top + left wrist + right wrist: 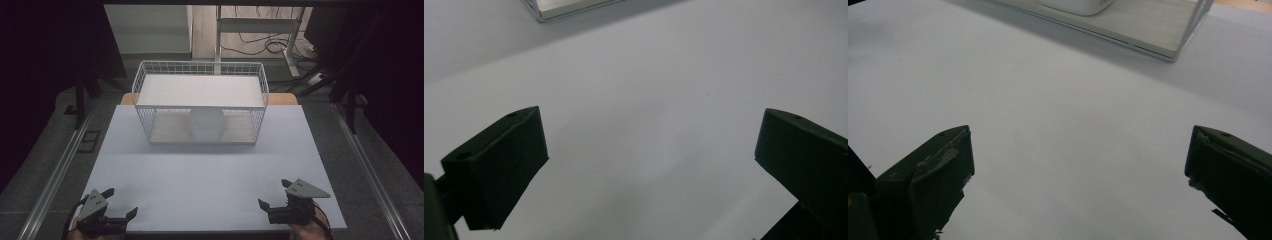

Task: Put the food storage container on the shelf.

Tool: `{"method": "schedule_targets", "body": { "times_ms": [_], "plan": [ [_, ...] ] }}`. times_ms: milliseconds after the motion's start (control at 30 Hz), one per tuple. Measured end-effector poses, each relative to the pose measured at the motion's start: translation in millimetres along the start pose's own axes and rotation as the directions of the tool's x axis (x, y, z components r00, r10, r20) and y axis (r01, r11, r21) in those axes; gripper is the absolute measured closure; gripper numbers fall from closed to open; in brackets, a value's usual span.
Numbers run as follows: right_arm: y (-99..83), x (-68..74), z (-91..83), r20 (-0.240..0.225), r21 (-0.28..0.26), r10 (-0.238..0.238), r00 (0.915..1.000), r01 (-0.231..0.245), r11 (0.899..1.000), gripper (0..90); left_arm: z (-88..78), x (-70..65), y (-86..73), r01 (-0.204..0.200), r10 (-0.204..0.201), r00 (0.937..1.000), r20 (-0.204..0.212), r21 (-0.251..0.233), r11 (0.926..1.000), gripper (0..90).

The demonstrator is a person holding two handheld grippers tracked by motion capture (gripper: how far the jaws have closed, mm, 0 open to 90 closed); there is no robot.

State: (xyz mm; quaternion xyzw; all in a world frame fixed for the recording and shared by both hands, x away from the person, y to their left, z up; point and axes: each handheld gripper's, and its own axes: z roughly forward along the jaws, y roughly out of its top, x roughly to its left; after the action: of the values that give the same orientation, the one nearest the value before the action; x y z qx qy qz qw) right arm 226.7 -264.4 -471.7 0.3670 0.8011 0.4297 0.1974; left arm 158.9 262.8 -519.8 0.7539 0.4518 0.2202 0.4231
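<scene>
Surface: white table, dark room around it.
Progress: nothing begun, by the look of it; white bowl sits on the lower shelf of the wire rack at 12 o'clock.
Left gripper: 7 o'clock, jaws wide, empty.
Right gripper: 5 o'clock, jaws wide, empty.
Count: one bowl, one rack, two grippers.

White wire rack, white bowl, pale lilac table, black fingers.
</scene>
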Motion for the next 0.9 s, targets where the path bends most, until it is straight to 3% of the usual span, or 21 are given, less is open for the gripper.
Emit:
{"method": "schedule_targets", "body": {
  "times_ms": [367, 667, 800, 900],
  "plan": [
    [-15.1, -7.1, -17.0, 0.047, -0.005, 0.038, 0.9982, -0.037, 0.999, 0.0, -7.1, -1.3, -5.6, 0.018, -0.018, 0.9994, -0.029, 0.007, 0.9998, 0.0],
    [-34.9, -8.0, -19.5, 0.079, 0.039, 0.052, 0.9955, -0.056, 0.998, 0.0, -13.2, 1.0, -13.0, 0.053, -0.054, 0.9965, -0.063, -0.02, 0.9984, 0.0],
    [-43.9, -7.0, -16.8, 0.068, 0.083, 0.065, 0.9955, -0.071, 0.994, 0.0, -12.0, -0.5, -12.7, 0.041, -0.041, 0.9966, -0.072, -0.011, 0.9991, 0.0],
    [-44.2, -4.8, -16.9, 0.078, 0.085, 0.053, 0.9956, -0.06, 0.995, 0.0, -9.7, -2.1, -12.2, 0.028, -0.027, 0.9965, -0.079, 0.01, 0.9996, 0.0]
  ]
}}
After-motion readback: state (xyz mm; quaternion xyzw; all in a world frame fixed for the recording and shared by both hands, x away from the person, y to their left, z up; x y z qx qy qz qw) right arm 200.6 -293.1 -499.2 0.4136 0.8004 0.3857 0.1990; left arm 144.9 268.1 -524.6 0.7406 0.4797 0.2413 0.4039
